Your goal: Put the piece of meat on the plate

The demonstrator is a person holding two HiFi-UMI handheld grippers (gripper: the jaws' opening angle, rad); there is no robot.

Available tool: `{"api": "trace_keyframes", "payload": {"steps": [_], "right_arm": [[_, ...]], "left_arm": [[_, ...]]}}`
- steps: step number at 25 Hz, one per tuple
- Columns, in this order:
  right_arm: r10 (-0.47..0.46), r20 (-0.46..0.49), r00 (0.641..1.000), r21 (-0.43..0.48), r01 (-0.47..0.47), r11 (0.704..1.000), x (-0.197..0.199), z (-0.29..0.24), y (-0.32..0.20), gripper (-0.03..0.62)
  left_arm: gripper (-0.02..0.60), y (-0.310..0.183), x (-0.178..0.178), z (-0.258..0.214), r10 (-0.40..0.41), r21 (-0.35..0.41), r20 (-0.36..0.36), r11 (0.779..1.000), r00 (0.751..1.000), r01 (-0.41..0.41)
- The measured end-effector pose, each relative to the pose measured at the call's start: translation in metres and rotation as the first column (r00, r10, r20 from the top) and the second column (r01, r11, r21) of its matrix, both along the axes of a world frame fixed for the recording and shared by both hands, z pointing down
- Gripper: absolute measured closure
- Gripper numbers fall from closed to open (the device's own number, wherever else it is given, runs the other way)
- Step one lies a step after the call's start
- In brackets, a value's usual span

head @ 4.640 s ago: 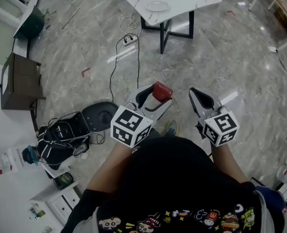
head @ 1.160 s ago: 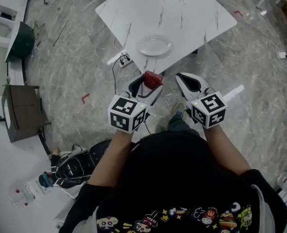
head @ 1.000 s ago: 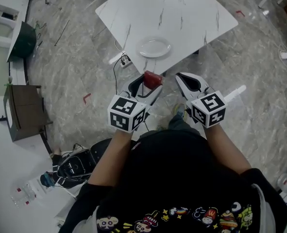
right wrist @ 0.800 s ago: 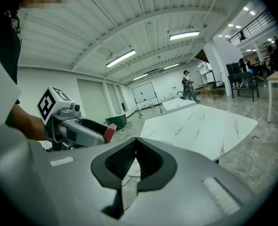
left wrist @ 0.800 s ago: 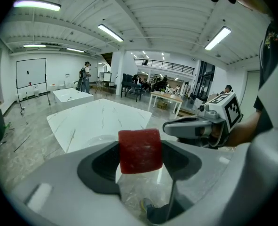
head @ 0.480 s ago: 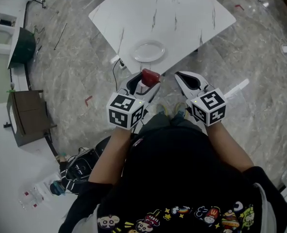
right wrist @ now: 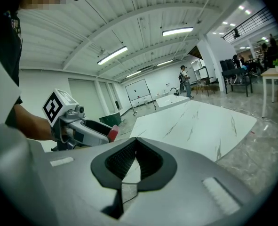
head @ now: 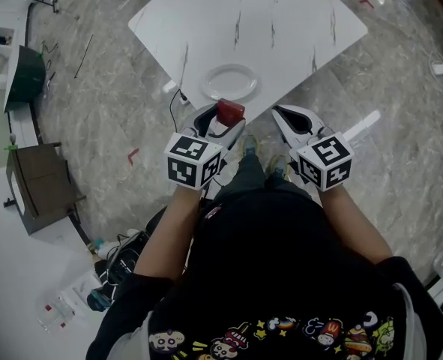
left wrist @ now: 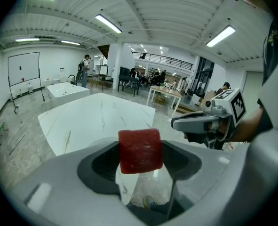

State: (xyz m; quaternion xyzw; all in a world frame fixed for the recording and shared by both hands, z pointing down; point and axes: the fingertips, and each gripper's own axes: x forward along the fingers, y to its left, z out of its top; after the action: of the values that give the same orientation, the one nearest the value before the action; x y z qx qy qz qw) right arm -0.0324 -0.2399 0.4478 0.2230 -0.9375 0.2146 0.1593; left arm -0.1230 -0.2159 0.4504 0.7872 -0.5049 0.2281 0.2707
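Note:
A dark red cube of meat (head: 229,112) (left wrist: 139,150) sits clamped between the jaws of my left gripper (head: 225,118), held in the air just short of the table's near edge. The white plate (head: 228,82) lies on the white marble table (head: 281,28), directly beyond the meat. My right gripper (head: 290,118) (right wrist: 135,150) hangs level with the left one, a little to its right, its jaws closed with nothing between them. In the right gripper view the left gripper (right wrist: 80,126) shows at the left with the meat (right wrist: 112,133) at its tip.
A power strip with a cable (head: 173,90) lies on the marble floor by the table's left corner. A dark wooden cabinet (head: 30,186) stands at the far left, bags and bottles (head: 94,291) at lower left. People stand far off in the hall (left wrist: 85,67).
The person has walked up to the table with both grippers held out. The table and plate have drawn close, from far away to just beyond the meat.

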Motion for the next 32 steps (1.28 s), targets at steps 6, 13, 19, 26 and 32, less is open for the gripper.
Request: {"api": "trace_keyframes", "payload": {"steps": [6,13,19,26,32], "right_arm": [[0.032,-0.027,0.999,-0.028,-0.033,0.999,-0.019,0.007,-0.020,0.568],[0.095,-0.069,0.993,-0.067,-0.099,0.993,-0.020,0.020,-0.032,0.568],[0.157,-0.089,0.984,-0.097,-0.166,0.981,-0.010,0.032,-0.039,0.568],[0.200,-0.098,0.975,-0.127,-0.212,0.969,-0.004,0.045,-0.040,0.568],[0.212,-0.096,0.973,-0.141,-0.224,0.964,-0.004,0.049,-0.038,0.568]], "left_arm": [[0.192,-0.029,-0.023,0.023,0.036,-0.047,-0.011,0.998,0.999,-0.037],[0.192,-0.064,-0.043,0.064,0.107,-0.133,0.011,0.986,0.994,-0.104],[0.192,-0.089,-0.054,0.107,0.134,-0.213,0.034,0.969,0.990,-0.124],[0.192,-0.103,-0.064,0.146,0.130,-0.295,0.043,0.949,0.991,-0.112],[0.192,-0.110,-0.062,0.162,0.150,-0.346,0.047,0.930,0.988,-0.125]]}}
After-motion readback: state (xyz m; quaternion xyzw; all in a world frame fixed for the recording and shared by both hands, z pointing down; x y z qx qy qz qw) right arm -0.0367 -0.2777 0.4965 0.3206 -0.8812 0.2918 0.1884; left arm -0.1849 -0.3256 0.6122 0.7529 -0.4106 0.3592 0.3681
